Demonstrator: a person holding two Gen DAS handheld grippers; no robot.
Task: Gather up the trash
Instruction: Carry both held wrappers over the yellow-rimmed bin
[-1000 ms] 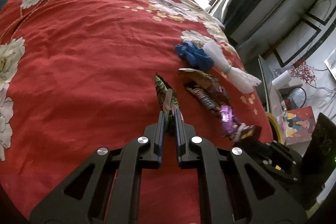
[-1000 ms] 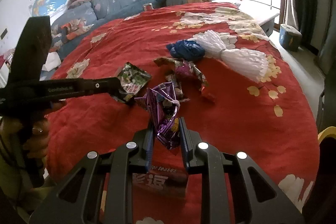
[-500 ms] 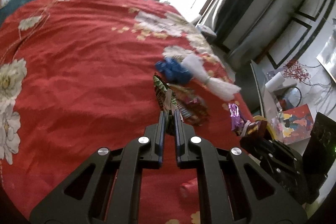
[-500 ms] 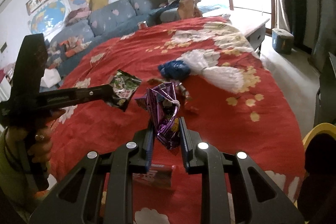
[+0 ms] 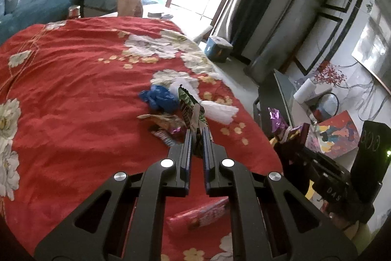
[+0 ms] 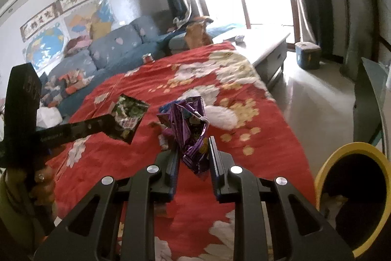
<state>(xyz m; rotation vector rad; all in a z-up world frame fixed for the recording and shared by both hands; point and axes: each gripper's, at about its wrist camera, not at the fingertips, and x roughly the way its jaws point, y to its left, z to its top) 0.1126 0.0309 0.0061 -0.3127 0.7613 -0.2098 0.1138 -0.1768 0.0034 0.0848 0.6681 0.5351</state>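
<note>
A red flowered bedspread (image 5: pixel 73 94) covers the bed, and the loose trash lies near its right-hand edge as the left wrist view shows it. Beyond that edge, low at the right of the right wrist view, stands a yellow-rimmed bin (image 6: pixel 352 190) with a dark inside. On the spread a white pleated paper piece (image 5: pixel 217 110) lies just beside a crumpled blue bag (image 5: pixel 158 98), with a brown snack wrapper (image 5: pixel 163 125) near them toward the bed's near edge, and a red packet (image 5: pixel 202 214) flat close to that near edge.

The right gripper (image 6: pixel 193 158) is clamped on a crumpled purple foil wrapper (image 6: pixel 190 129), which stands upright between the pads, its long axis running up and away from the fingers, clear of the spread. The left gripper (image 5: pixel 196 136) has its jaws pressed together on a green snack wrapper (image 5: pixel 189 107); the flat packet is held by one end, raised off the bed, and points forward and upward along the fingers.
</note>
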